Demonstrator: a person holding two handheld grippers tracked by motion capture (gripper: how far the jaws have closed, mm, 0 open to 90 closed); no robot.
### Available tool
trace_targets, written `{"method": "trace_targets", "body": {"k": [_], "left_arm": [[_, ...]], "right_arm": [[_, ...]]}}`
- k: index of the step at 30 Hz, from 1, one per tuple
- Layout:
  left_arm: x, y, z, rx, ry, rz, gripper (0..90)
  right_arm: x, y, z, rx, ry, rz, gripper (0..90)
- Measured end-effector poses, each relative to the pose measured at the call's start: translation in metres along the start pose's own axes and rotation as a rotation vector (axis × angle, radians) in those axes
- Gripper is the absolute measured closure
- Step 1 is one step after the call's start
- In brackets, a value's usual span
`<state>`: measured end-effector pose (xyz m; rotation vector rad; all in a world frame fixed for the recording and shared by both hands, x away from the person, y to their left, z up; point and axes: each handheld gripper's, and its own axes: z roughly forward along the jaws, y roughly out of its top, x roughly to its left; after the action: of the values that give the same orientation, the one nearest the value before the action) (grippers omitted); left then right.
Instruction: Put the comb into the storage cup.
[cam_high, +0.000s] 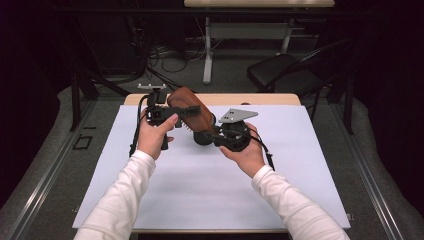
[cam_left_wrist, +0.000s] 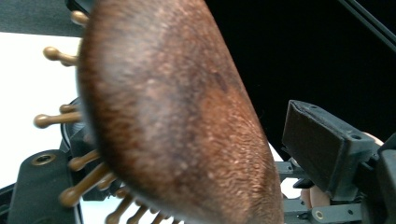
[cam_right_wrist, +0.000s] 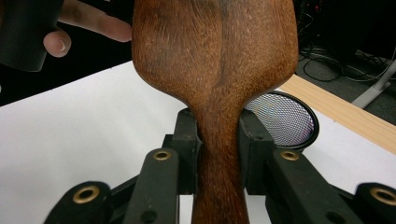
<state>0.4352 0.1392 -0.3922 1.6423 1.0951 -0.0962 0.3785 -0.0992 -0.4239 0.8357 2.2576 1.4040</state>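
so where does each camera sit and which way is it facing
high view: above the person's side, looking forward and down on the white table; both sleeves and hands show.
left gripper view: rides the left hand-held gripper, facing the wooden hairbrush head.
right gripper view: rides the right hand-held gripper, its jaws clamping the brush handle.
All three share the hairbrush.

We see open white table (cam_high: 210, 190) all around both hands, free passage near and to either side. Between the grippers the wooden hairbrush (cam_high: 190, 112) blocks the way; a round mesh strainer (cam_right_wrist: 285, 119) sits just behind it.
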Motion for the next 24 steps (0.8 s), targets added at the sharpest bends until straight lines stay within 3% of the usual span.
{"method": "trace_targets", "body": {"k": [12,17,24], "left_arm": [[0.0,-0.0005,0.0009,-0.001,-0.003,0.001,19.7],[0.0032,-0.0021,-0.0004,-0.016,-0.018,-0.039,23.7],[0.0065,-0.0034,-0.0006,-0.01,-0.016,-0.059,27.8]], "right_arm": [[-0.001,-0.0013,0.0,-0.008,-0.004,-0.001,71.9],[-0.001,-0.002,-0.0001,-0.009,-0.004,-0.003,71.9],[-0.0008,-0.0048,0.0017,-0.006,-0.005,-0.007,71.9]]}}
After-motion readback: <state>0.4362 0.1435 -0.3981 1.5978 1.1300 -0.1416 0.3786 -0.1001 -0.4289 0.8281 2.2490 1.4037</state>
